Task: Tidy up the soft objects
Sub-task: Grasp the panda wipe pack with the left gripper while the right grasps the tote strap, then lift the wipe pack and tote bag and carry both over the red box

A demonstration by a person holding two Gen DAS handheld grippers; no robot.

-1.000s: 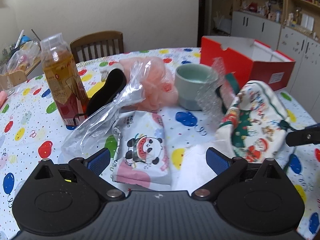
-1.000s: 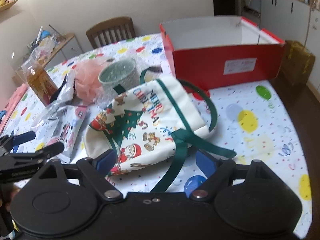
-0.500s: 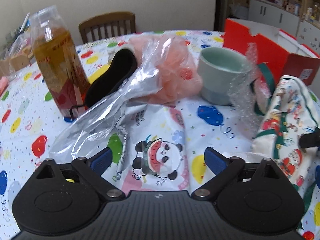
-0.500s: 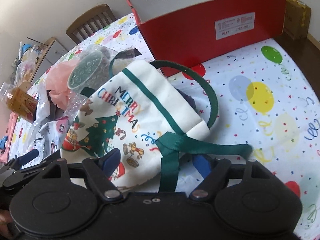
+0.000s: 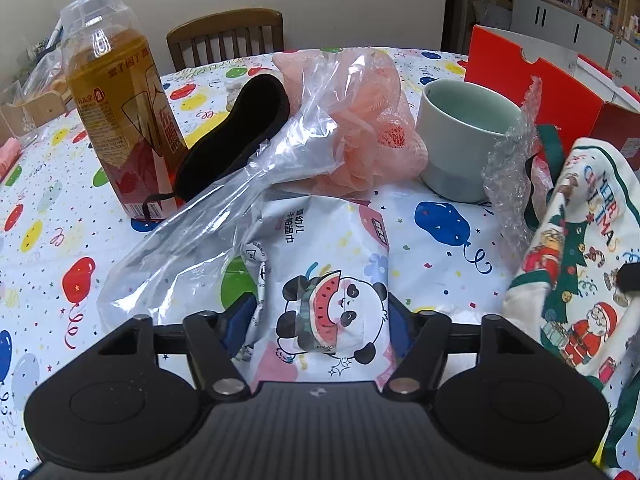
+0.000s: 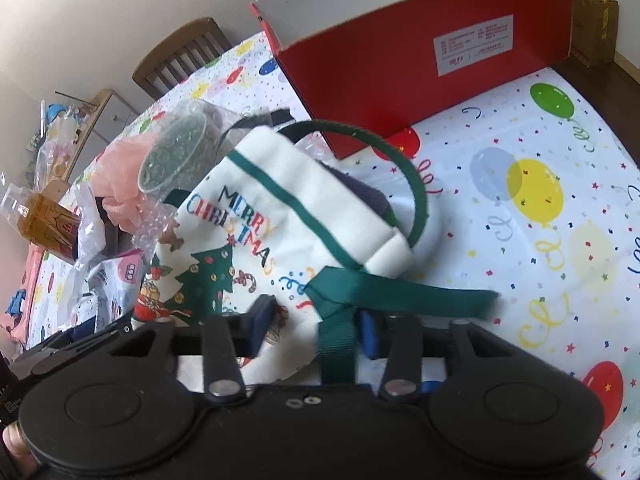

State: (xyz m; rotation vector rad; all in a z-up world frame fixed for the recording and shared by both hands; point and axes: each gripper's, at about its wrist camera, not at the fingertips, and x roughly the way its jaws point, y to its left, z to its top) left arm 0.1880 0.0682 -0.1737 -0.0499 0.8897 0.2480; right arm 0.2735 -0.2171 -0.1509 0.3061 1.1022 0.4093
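My left gripper (image 5: 320, 320) is shut on a soft wipes pack with a panda print (image 5: 328, 280), its blue pads pressing the pack's two sides. A clear plastic bag (image 5: 224, 232) lies over the pack's left side. A pink mesh bath pouf (image 5: 360, 120) and a black eye mask (image 5: 236, 136) lie behind. My right gripper (image 6: 312, 328) is shut on the near edge of a white Christmas tote bag (image 6: 256, 248), beside its green strap (image 6: 340, 312). The bag also shows in the left wrist view (image 5: 580, 260).
An open red cardboard box (image 6: 400, 60) stands behind the tote. A pale green cup (image 5: 464, 140), bubble wrap (image 5: 512, 168) and a tea bottle (image 5: 120, 100) stand on the balloon-print tablecloth (image 6: 540, 220). A wooden chair (image 5: 228, 36) is at the far edge.
My left gripper moved forward and closed on the wipes pack. My right gripper moved in onto the tote bag's near edge and closed on it.
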